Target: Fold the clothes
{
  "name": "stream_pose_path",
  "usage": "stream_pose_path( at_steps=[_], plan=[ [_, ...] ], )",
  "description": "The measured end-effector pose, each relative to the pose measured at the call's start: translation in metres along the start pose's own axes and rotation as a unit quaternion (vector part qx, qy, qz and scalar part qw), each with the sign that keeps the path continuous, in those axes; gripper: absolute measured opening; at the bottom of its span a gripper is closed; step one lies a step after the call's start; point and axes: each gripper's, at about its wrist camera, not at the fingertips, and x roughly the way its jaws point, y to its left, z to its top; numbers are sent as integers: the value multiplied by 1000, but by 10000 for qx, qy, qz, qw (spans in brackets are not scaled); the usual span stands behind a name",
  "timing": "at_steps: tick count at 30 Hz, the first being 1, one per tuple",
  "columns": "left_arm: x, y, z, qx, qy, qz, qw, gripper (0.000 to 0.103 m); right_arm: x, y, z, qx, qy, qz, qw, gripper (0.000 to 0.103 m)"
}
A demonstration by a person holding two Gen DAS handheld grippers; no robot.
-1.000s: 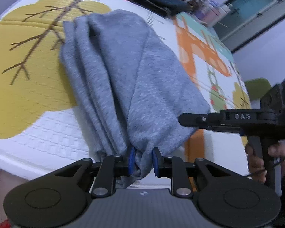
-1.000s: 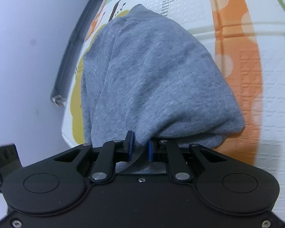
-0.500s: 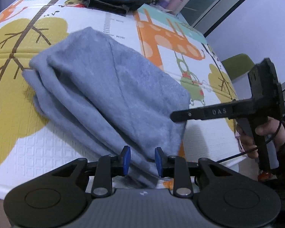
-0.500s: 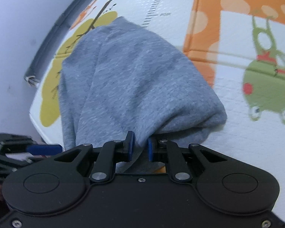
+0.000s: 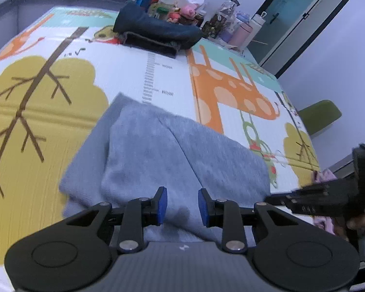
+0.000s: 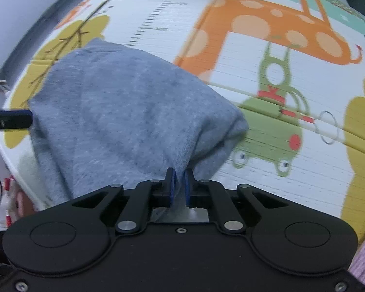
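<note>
The grey garment [image 5: 163, 153] lies folded in soft layers on the surface [image 5: 158, 73]; left tool [image 5: 182, 205] wide, right tool [image 6: 179, 185] pinching its 6 o'clock edge.

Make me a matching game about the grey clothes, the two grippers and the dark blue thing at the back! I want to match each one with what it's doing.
Things:
1. left gripper
2. right gripper
3. grey garment
4. dark blue bundle

States:
A. lies folded near the front edge of the play mat
B. shut, pinching grey cloth
C. sits at the far end of the mat, by the bottles
D. open, with nothing between its pads

Pairs: 1-D, 2-B, 3-A, 4-C
</note>
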Motion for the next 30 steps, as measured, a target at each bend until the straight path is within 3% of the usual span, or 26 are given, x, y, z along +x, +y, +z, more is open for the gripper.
stream_pose_path(
  at_steps=[5,8,12,16,18,24,29,30],
  plan=[
    [24,-10,17,464,14,366,9982,28,16,-11,-6,146,163,-582,9981,0],
    [46,-4,22,528,344,712,9955,25,24,-26,-14,631,220,-485,9966,0],
    [62,10,19,456,758,952,9915,24,4,-28,-16,911,-342,-668,9930,0],
    [60,15,18,613,876,1083,9883,19,-24,-19,-7,1192,-958,-237,9880,2],
    [59,16,19,686,928,1142,9867,18,-29,-4,-1,1117,-1055,-54,9881,3],
    [50,9,17,1016,959,1177,9832,17,-11,49,0,795,-762,490,9927,4],
    [37,0,9,1398,931,525,9844,28,14,83,-13,513,-395,795,9947,6],
    [38,1,6,1424,981,553,9834,28,18,87,-15,471,-342,814,9950,6]
  ],
)
